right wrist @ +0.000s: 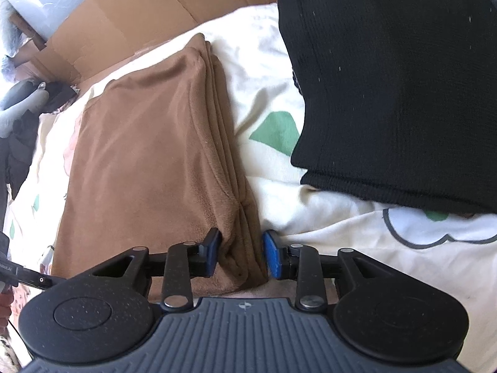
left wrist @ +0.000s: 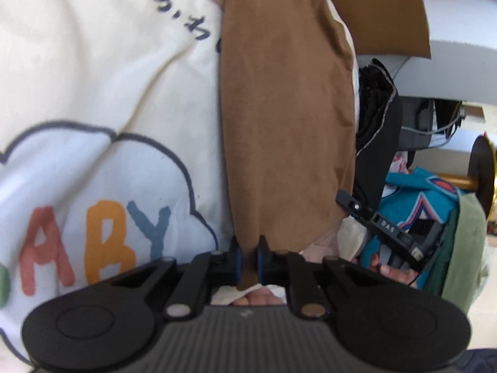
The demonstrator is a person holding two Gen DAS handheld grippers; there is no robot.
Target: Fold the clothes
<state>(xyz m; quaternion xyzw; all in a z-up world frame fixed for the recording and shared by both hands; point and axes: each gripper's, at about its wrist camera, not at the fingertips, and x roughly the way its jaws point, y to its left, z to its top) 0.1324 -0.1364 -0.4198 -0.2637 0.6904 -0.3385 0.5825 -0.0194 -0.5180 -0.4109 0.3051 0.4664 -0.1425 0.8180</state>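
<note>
With the left gripper clenched on the brown garment, keep the right gripper, jaws released around the near folded edge, aligned before clamping.

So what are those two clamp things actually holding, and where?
The left gripper pinches the folded brown garment at its near edge. The right gripper straddles its corner, jaws not visibly clamped.

Folded brown fleece garment lies on cream bedding.
</note>
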